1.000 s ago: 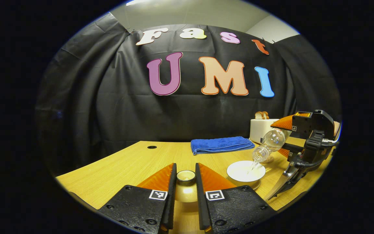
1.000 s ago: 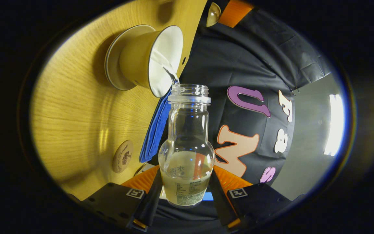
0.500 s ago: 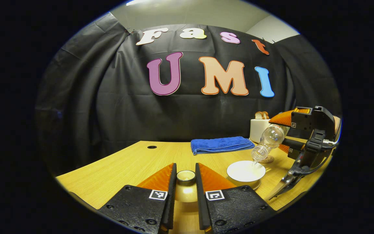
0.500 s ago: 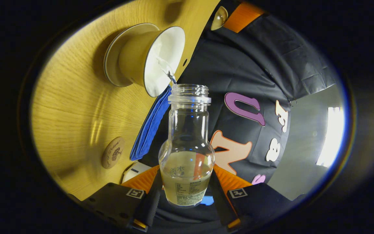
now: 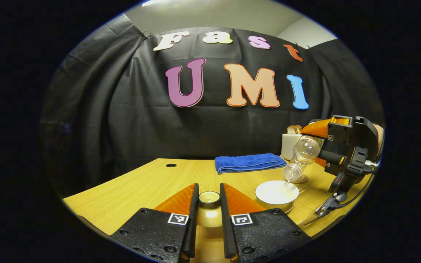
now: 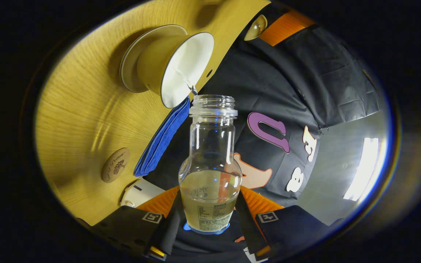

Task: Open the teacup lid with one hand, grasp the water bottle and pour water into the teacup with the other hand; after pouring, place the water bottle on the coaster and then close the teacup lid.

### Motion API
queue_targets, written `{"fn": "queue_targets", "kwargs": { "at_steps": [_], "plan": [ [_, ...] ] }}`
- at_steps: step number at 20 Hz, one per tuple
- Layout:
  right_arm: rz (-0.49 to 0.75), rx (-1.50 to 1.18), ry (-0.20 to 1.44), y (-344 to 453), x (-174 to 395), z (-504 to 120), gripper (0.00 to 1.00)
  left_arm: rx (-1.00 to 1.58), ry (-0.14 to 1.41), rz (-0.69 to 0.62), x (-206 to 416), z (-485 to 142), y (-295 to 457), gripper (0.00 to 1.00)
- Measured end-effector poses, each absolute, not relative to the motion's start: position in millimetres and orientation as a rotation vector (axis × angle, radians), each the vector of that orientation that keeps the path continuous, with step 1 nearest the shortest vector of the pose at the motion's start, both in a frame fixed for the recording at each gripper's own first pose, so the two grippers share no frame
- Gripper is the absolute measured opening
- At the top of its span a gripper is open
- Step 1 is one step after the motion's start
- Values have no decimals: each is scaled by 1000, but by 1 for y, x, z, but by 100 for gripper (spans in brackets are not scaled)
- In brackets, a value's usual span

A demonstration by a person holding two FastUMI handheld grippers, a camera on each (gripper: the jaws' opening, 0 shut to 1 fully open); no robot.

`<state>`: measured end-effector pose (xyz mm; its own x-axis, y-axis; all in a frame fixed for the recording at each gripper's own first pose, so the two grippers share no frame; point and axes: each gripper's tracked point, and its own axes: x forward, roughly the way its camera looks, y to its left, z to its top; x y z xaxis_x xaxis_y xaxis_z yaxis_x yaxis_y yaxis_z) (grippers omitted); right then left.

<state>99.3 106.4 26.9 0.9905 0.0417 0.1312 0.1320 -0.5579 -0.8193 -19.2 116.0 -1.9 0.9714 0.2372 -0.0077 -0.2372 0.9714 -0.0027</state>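
Observation:
My left gripper (image 5: 209, 193) is shut on the knob of the teacup lid (image 5: 209, 216), holding it just above the table. To its right the open white teacup (image 5: 277, 192) stands on its saucer (image 6: 128, 60). My right gripper (image 6: 208, 197) is shut on the clear water bottle (image 6: 210, 160), which is tilted mouth-down over the teacup (image 6: 183, 67). A thin trickle runs from its mouth into the cup. Water fills the bottle's lower part. In the left gripper view the bottle (image 5: 302, 153) hangs over the cup's right rim. The round coaster (image 5: 300, 179) lies just behind the cup.
A folded blue towel (image 5: 249, 162) lies at the back of the wooden table (image 5: 141, 182). A white toaster (image 5: 291, 145) with bread stands at the back right, next to the right gripper (image 5: 336, 146). The coaster (image 6: 115, 165) lies between toaster and teacup.
The right gripper has risen and turned the bottle back toward upright. The stream into the cup has thinned to a trickle. The left gripper and lid have not moved.

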Motion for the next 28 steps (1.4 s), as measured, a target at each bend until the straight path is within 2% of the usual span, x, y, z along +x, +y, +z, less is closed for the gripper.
{"fn": "queue_targets", "kwargs": {
  "at_steps": [21,23,28],
  "plan": [
    [-108,-2296,-254,124,96,36,78,-3,8,239,-19,0,116,28],
    [-108,-2233,-212,116,96,34,77,-2,8,239,-20,0,116,28],
    [-86,-1885,-55,91,96,17,80,-2,8,240,-20,-1,116,28]
  ]
}}
